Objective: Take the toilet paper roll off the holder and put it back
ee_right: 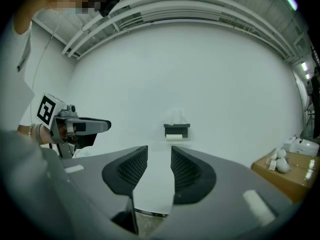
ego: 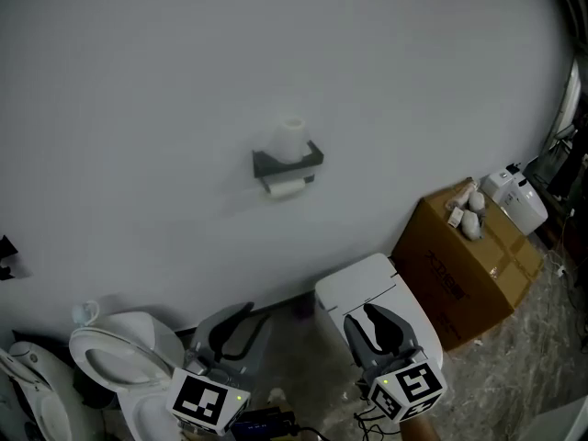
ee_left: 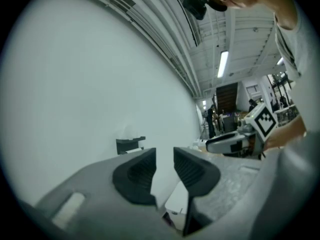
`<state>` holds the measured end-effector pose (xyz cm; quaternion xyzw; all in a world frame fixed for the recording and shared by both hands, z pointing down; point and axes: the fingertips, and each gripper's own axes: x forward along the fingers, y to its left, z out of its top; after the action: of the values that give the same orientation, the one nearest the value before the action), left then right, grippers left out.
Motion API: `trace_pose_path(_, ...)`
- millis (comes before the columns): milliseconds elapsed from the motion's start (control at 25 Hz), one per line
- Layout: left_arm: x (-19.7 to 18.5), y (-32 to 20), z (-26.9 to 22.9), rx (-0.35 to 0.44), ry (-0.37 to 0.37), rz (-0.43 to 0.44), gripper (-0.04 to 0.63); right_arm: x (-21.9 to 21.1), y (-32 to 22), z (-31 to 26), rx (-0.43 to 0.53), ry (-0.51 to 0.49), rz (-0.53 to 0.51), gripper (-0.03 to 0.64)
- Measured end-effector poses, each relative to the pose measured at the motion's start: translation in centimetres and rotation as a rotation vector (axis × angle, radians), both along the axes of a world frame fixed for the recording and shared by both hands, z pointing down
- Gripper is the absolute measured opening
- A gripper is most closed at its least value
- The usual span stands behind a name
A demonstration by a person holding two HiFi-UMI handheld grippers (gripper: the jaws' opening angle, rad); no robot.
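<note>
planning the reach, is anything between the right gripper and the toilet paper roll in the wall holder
Nothing visible: the right gripper looks straight at the toilet paper roll in the holder between its open jaws. The toilet sits below that line.

The left gripper [ee_left: 164, 153] has its jaws a little apart, with nothing between them. Beyond them a dark holder [ee_left: 131, 144] hangs on the white wall [ee_left: 100, 84]. The right gripper [ee_left: 215, 144] shows at the right.
</note>
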<state>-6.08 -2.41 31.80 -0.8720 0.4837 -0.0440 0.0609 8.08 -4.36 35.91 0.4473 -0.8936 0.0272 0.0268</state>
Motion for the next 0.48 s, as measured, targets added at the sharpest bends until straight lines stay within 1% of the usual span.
trace_pose_path(80, -0.6, -2.2, -0.4, 0.013, -0.001, 0.015, 0.100, -0.9, -1.9, -0.3, 0.008, 0.017, 0.000, 0.133)
trace_pose_path(240, -1.8, -6.5, -0.9, 0.004, -0.005, 0.037, 0.106, -2.3, -5.9, -1.2, 0.012, 0.011, 0.006, 0.132)
trace_pose_path(400, -3.0, -10.3, -2.1, 0.036, -0.007, 0.063, 0.117, -3.5, -9.0, -1.9, 0.017, 0.007, 0.017, 0.133)
trace_pose_path(480, -3.7, -12.2, -2.6, 0.045, 0.004, 0.075, 0.118, -4.3, -10.5, -2.2, 0.024, 0.012, 0.020, 0.132)
